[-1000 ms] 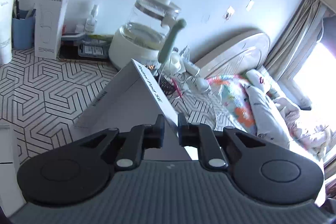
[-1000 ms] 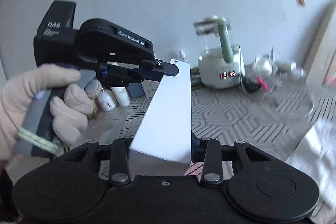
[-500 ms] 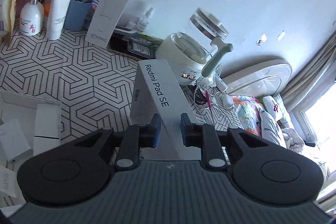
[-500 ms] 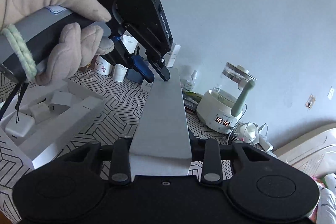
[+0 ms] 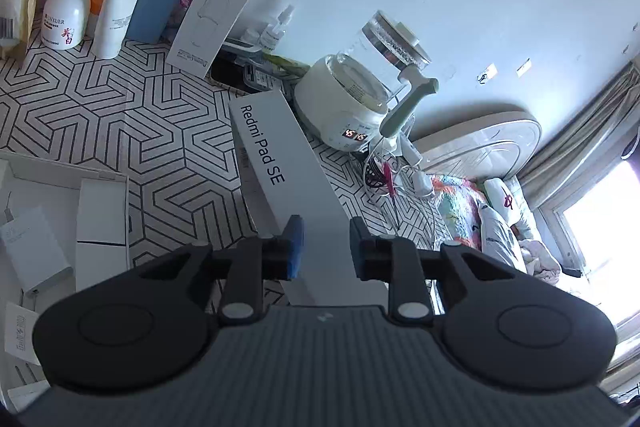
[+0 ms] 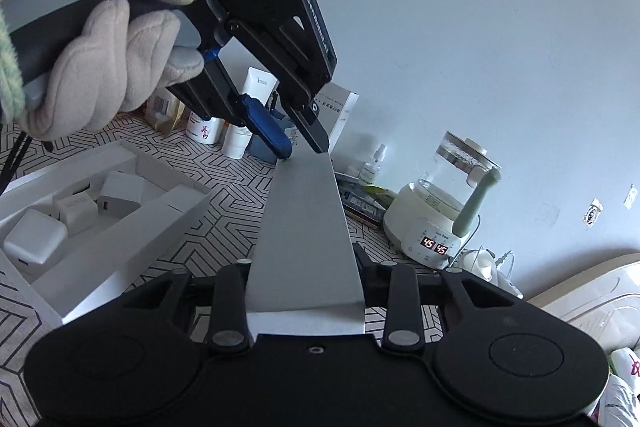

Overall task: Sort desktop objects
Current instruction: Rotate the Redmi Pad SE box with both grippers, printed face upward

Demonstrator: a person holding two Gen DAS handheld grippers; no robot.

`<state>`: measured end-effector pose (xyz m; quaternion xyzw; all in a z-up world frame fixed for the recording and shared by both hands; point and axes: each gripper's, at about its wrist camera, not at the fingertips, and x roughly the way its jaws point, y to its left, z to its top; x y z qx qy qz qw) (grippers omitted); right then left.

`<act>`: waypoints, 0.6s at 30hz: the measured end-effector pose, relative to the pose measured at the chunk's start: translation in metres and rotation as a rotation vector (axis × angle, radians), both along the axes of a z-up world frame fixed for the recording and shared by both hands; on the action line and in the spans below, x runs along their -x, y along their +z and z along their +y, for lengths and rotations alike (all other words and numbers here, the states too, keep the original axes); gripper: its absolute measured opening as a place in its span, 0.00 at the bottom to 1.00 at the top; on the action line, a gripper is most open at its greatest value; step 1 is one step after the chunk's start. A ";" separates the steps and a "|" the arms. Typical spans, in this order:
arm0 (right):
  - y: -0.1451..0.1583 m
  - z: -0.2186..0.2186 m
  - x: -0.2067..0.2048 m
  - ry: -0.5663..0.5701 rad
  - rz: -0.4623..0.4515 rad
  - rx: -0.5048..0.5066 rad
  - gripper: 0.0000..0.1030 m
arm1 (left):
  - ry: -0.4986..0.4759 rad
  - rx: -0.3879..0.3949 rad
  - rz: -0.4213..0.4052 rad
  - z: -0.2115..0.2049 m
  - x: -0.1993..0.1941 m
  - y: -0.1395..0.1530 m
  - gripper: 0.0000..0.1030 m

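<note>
Right wrist: tablet box point(image 6: 304, 239) between claw point(image 6: 305, 281) pads.

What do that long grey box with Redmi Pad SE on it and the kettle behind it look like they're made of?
Redmi Pad SE box: likely cardboard with a matte grey finish; it has crisp folded edges, printed lettering and no glare.
Kettle: the jug looks like clear glass, see-through with bright reflections; its base looks like glossy cream plastic with a lit display.

Right gripper point(image 6: 304, 281) clamping grey tablet box point(image 6: 306, 227), left gripper point(image 6: 305, 149) opening at its far end
</note>
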<state>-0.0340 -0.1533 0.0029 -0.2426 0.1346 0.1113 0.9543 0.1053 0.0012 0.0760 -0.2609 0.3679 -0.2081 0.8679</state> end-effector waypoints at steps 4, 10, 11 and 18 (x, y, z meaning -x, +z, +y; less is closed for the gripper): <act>-0.002 0.005 0.001 -0.001 -0.008 0.007 0.38 | 0.030 0.030 0.025 0.008 -0.001 0.000 0.48; -0.002 0.006 0.001 0.015 -0.005 0.023 0.38 | 0.024 0.006 0.026 0.005 -0.007 0.004 0.66; -0.003 0.007 0.001 0.018 -0.006 0.030 0.38 | 0.013 -0.009 0.029 0.000 -0.009 0.000 0.67; -0.008 0.016 0.006 0.040 -0.016 0.061 0.41 | -0.060 -0.010 0.165 -0.022 -0.025 -0.040 0.59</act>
